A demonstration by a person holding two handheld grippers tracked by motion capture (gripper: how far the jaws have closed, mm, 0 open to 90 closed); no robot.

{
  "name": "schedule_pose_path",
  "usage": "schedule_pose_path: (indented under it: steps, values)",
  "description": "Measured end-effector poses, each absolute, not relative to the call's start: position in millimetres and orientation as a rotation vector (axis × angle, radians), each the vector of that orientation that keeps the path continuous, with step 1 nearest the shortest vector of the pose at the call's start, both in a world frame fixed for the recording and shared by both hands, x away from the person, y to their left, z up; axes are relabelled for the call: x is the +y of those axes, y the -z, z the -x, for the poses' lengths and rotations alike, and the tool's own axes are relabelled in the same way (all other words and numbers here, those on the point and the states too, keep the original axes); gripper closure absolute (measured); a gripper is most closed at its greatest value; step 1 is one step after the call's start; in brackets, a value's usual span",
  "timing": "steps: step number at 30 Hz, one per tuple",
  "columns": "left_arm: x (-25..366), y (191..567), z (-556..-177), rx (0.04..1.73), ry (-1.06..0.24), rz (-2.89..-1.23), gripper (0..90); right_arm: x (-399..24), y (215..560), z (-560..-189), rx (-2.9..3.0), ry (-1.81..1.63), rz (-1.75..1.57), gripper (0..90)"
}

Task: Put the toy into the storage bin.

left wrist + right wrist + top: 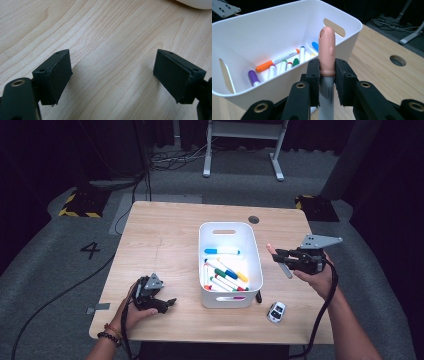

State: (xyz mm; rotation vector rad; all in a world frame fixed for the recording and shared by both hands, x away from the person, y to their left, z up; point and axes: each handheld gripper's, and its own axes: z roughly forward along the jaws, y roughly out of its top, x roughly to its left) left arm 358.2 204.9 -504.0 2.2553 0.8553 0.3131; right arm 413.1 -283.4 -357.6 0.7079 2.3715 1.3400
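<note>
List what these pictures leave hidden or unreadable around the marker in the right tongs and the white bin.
- Marker: right gripper view, lower barrel cut off by the bottom edge; the tongs cover part of it.
- Barrel print: too small to read.
- White bin: high view, near wall hides the floor behind it.
- Black item beside the bin: too small to identify.
- Left tongs: their view catches only a corner of the bin.

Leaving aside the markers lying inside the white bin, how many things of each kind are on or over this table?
white bin: 1
peach-capped marker, clamped in the right gripper: 1
dark pen on the table beside the bin: 1
toy car: 1
Total: 4
</note>
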Motion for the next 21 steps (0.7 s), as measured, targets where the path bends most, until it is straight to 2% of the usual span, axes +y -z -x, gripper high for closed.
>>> schedule_pose_path:
  steps: [13,21]
  values:
    - [204.8,503.9,-358.1,0.856,-0.313,-2.255,15.4,-237.9,320.8,-403.0,2.432,-1.301,-0.531,74.5]
    - [204.9,504.0,-358.2,0.855,-0.313,-2.256,15.4,-205.3,311.4,-402.1,2.479,-1.263,-0.428,74.6]
